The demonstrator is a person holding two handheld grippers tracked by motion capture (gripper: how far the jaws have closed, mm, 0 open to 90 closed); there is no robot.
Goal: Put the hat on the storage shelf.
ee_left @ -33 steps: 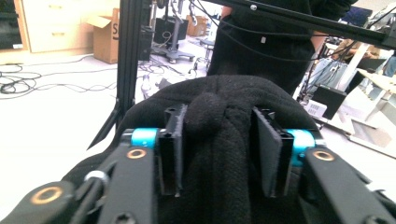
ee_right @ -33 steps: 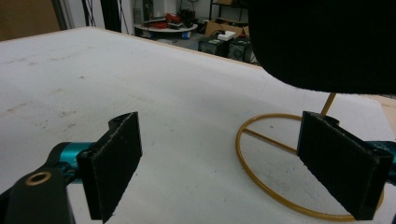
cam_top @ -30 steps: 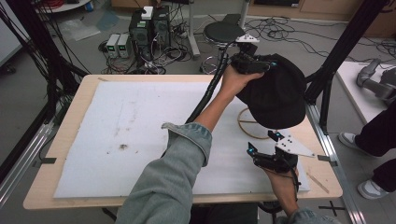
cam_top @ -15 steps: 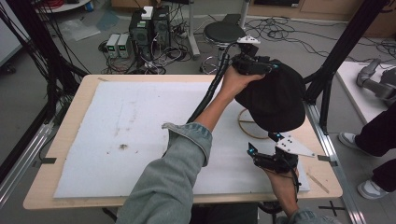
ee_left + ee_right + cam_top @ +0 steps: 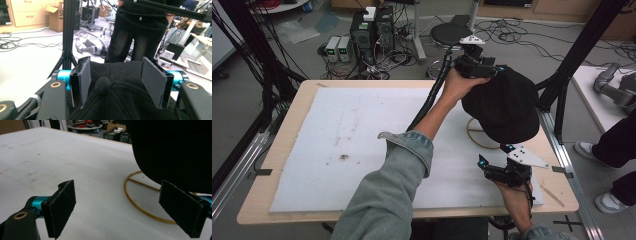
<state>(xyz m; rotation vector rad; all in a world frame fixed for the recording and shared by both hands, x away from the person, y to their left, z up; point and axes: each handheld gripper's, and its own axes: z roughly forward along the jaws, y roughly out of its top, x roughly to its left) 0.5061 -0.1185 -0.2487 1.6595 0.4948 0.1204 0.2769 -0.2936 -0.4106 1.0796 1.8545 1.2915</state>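
Black cap [image 5: 504, 105] sits upper right of the high view, raised over a gold wire ring stand [image 5: 477, 137] on the white mat [image 5: 337, 150]. Left gripper [image 5: 479, 67] at the crown: in the left gripper view the jaws stand wide either side of the top button [image 5: 102, 83], pads not pressing it. Can't tell what carries the cap. Right gripper [image 5: 504, 172], lower right, wide open, empty, aimed at the ring. Judgement: cap placed or nearly; left release and pull-back remain.
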